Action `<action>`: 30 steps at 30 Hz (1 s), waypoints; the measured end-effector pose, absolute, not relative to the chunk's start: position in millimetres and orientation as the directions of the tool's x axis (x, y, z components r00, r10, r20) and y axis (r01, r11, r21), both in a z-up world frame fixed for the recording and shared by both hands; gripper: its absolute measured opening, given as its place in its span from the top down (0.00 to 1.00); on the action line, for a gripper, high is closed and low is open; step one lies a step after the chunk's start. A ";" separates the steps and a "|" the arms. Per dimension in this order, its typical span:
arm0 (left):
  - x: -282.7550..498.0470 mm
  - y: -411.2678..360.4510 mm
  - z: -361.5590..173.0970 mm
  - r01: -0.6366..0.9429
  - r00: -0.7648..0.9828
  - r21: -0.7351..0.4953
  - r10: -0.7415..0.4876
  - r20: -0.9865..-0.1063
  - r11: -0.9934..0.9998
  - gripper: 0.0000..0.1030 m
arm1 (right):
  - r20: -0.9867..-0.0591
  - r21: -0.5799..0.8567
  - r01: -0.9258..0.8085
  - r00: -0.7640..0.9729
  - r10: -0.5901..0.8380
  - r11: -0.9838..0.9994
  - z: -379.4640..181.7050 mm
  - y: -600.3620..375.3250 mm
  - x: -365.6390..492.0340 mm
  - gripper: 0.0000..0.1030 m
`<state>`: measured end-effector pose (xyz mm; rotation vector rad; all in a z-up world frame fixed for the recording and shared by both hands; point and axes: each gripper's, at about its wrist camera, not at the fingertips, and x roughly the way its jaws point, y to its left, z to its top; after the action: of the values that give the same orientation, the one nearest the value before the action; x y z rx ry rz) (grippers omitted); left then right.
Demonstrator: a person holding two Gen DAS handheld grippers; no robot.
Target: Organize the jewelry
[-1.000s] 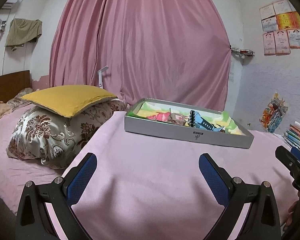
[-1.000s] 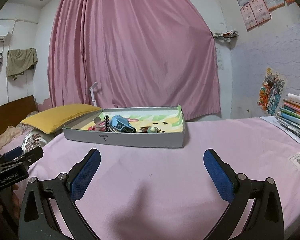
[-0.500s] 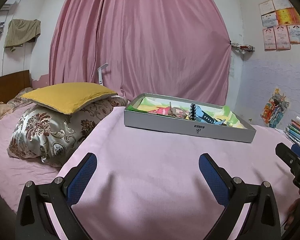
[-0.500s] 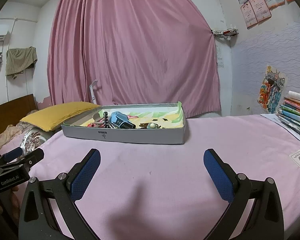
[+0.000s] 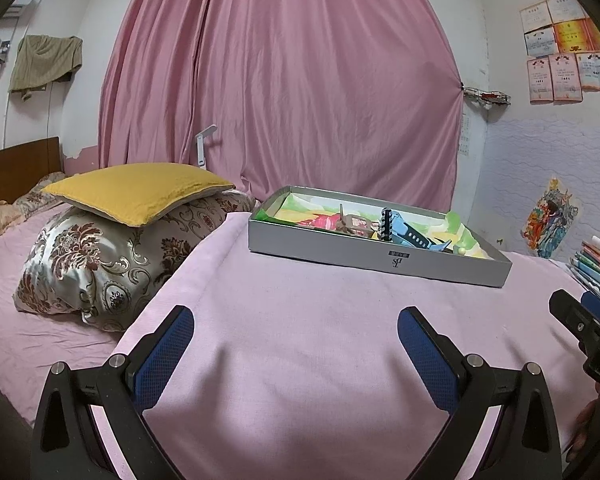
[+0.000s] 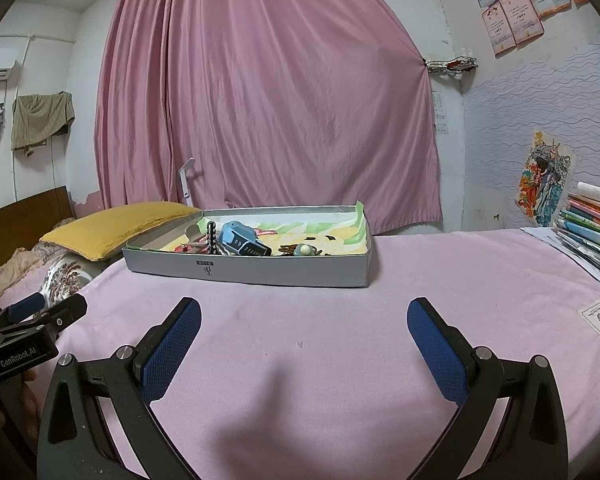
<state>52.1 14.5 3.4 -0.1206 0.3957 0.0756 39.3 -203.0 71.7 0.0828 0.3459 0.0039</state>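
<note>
Left wrist view showed my left gripper (image 5: 296,344) with its blue pads spread wide and nothing between them, hovering low over the pink blanket (image 5: 300,360). Ahead of the fingers and a little to their right sat the grey box (image 5: 380,258), well apart from them, with the jewelry pile (image 5: 384,230) lying loose inside: a blue clip (image 5: 410,232), a black comb-like piece (image 5: 387,226) standing on edge, something reddish-pink beside them.

From the right wrist view, my right gripper (image 6: 304,340) was equally wide open and empty, the box (image 6: 260,270) ahead and slightly left of its fingers. The blue clip (image 6: 238,238) and a small pale bead-like piece (image 6: 305,249) lay close together.

I judged the risks to be these. The pieces were tangled and touching, so closing on one might have dragged its neighbour out. The box looked light and sat on soft cloth; pushing a finger against its wall could have slid or tipped it. The smaller bits were too fine for me to make out, and broad pads could easily have missed or flicked them. Both grippers reaching for the same heap might have knocked together.
</note>
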 end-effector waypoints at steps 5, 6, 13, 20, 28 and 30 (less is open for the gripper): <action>52.1 14.6 3.4 -0.097 0.920 -0.102 0.050 -0.389 0.990 0.01 | -0.339 0.082 0.010 0.940 0.019 0.997 72.0 -203.2 39.3 0.02; 52.1 14.6 3.4 -0.097 0.920 -0.102 0.050 -0.389 0.990 0.01 | -0.340 0.082 0.010 0.940 0.019 0.997 72.0 -203.2 39.1 0.02; 52.2 14.8 3.3 -0.097 0.920 -0.103 0.050 -0.389 0.990 0.01 | -0.340 0.082 0.010 0.940 0.019 0.997 71.2 -202.9 39.2 0.02; 51.9 15.2 4.8 -0.109 0.919 -0.106 0.060 -0.391 0.988 0.01 | -0.341 0.080 0.009 0.940 0.019 0.997 70.5 -203.0 39.2 0.02; 50.7 14.7 7.3 -0.144 0.921 -0.100 0.097 -0.377 0.984 0.01 | -0.342 0.080 0.008 0.940 0.019 0.997 69.9 -202.9 39.4 0.02; 50.6 14.9 7.6 -0.141 0.923 -0.101 0.094 -0.373 0.985 0.01 | -0.342 0.081 0.009 0.939 0.019 0.997 70.3 -202.7 39.5 0.02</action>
<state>50.6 14.9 7.6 -0.1276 0.3766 0.1213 39.5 -202.7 70.3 0.0816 0.3500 0.0051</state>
